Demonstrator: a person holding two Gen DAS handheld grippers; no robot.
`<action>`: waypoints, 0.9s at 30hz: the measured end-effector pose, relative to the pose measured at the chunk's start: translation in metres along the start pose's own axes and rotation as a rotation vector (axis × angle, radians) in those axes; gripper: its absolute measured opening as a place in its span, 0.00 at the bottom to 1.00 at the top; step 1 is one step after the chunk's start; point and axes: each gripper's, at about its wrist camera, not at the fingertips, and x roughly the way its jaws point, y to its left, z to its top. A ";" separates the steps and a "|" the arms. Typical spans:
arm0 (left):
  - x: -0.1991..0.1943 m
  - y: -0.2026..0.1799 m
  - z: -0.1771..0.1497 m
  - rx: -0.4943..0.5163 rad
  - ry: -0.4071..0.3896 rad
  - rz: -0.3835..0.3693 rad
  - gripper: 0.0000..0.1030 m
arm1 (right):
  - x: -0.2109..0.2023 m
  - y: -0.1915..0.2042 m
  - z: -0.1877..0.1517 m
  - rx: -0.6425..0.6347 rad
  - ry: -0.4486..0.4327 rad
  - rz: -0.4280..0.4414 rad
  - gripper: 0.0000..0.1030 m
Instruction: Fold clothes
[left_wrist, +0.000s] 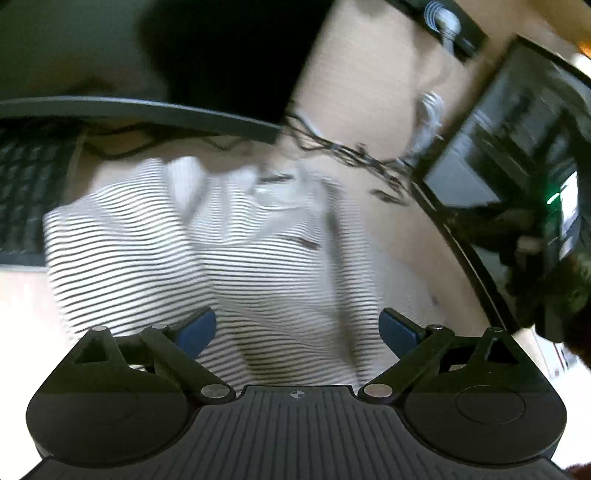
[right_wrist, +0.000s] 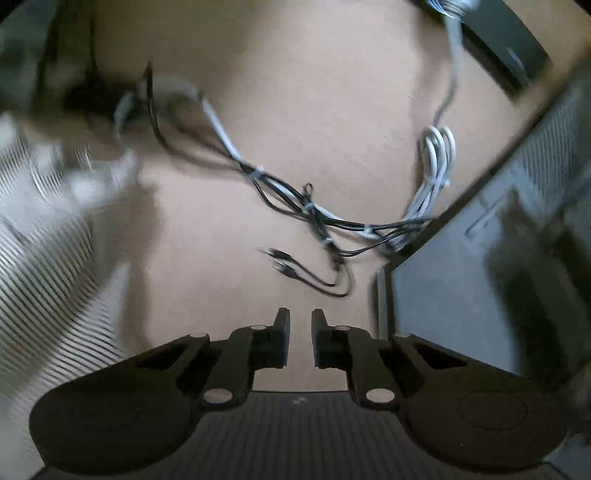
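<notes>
Beige and matte, the desk top (right_wrist: 314, 110) runs under everything you see. From your left wrist view, going left to right: a dark keyboard (left_wrist: 26, 192) sits at the far left edge, a black monitor (left_wrist: 236, 55) rises behind on a flat dark base, and the striped shirt (left_wrist: 221, 258) lies crumpled across the middle of the desk, its white-and-black stripes blurred by motion. Your left gripper (left_wrist: 297, 332) has its blue-padded fingers (left_wrist: 195, 330) spread wide over the near part of the shirt; I cannot tell whether they touch the cloth. Farther right, a tangle of cables (left_wrist: 354, 155) crosses the desk, and a dark computer case (left_wrist: 498, 147) closes off the right side.

Your right wrist view picks up what the left one only hints at. The shirt (right_wrist: 48, 258) shows only as a blurred striped mass at the left edge. The cables (right_wrist: 314, 210) are clear here: black and white leads tied together, loose plug ends lying on bare desk just beyond your fingers, and a looped white cord (right_wrist: 437, 155) to the right. Your right gripper (right_wrist: 300, 341) is over bare desk with its fingers narrowed to a slim gap and nothing between them. Just beside it on the right stands the grey panel of the computer case (right_wrist: 461, 277).
</notes>
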 end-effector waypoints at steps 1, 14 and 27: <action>0.004 -0.002 -0.002 0.008 0.018 -0.016 0.96 | -0.012 -0.001 -0.005 0.032 -0.007 0.063 0.16; 0.055 -0.060 -0.026 0.157 0.192 -0.248 0.97 | -0.081 0.039 -0.110 0.108 0.114 0.188 0.37; -0.010 0.003 0.000 0.144 -0.027 0.003 0.98 | -0.224 0.077 -0.162 -0.139 0.119 0.540 0.38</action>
